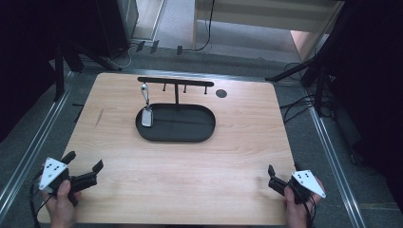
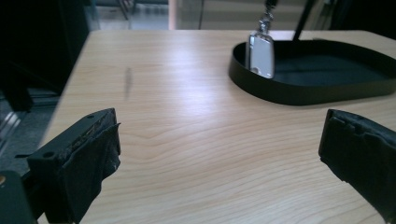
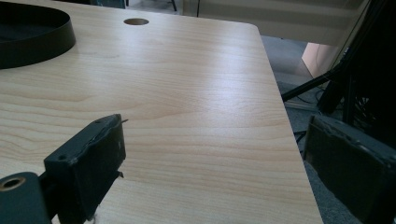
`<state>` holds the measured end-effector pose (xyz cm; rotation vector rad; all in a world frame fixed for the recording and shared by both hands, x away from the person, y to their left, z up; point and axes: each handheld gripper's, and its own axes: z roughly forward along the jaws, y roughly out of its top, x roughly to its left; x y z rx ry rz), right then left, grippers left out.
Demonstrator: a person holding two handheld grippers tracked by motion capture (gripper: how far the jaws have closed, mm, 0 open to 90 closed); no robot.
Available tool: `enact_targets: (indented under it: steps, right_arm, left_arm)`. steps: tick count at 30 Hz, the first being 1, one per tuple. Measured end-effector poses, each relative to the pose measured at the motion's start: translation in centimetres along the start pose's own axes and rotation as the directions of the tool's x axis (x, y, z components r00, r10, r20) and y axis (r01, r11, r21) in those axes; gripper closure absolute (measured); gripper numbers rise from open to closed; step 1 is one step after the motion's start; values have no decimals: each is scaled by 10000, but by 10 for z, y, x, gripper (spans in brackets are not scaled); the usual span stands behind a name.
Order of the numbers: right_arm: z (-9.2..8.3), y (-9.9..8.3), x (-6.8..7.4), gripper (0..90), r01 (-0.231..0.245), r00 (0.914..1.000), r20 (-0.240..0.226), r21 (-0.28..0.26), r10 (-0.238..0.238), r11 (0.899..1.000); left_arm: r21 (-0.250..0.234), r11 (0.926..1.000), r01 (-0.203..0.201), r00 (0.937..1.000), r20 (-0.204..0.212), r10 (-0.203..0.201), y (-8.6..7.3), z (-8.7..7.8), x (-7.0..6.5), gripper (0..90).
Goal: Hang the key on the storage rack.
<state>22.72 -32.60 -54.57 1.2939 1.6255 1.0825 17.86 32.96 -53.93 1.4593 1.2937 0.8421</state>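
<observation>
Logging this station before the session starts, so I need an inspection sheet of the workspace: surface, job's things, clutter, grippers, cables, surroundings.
Surface: wooden table, faint dark streak near its left side, round hole at the far edge.
Job's things: black oval tray with T-shaped peg rack; silver tag hangs from the rack's left end.
Clutter: nothing seen.
Grippers: left gripper open, right gripper open, both hand-held at the near corners.
Cables: black cable on the floor beyond the table.
Surroundings: dark stands, metal rails either side.
</observation>
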Motion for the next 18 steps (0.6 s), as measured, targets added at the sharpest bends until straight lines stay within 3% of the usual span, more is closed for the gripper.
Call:
enact_targets:
  steps: [5,8,16,18]
  right_arm:
    - [0,0,0,55,-31,10000,-17,-19,31,10000]
    - [0,0,0,55,-7,10000,-49,5,7,10000]
    - [0,0,0,54,18,10000,3,21,-18,10000]
    - [0,0,0,54,3,10000,2,16,-3,10000]
  left_arm:
    - [-317,9992,252,9966,-773,-276,-4,-16,23,0]
    - [-215,9998,-36,9907,-1363,7,-7,-16,31,0]
    - [-141,9999,10,9942,-1080,-25,-11,-11,33,0]
    - [-178,9997,194,9924,-1208,-214,-11,-12,34,0]
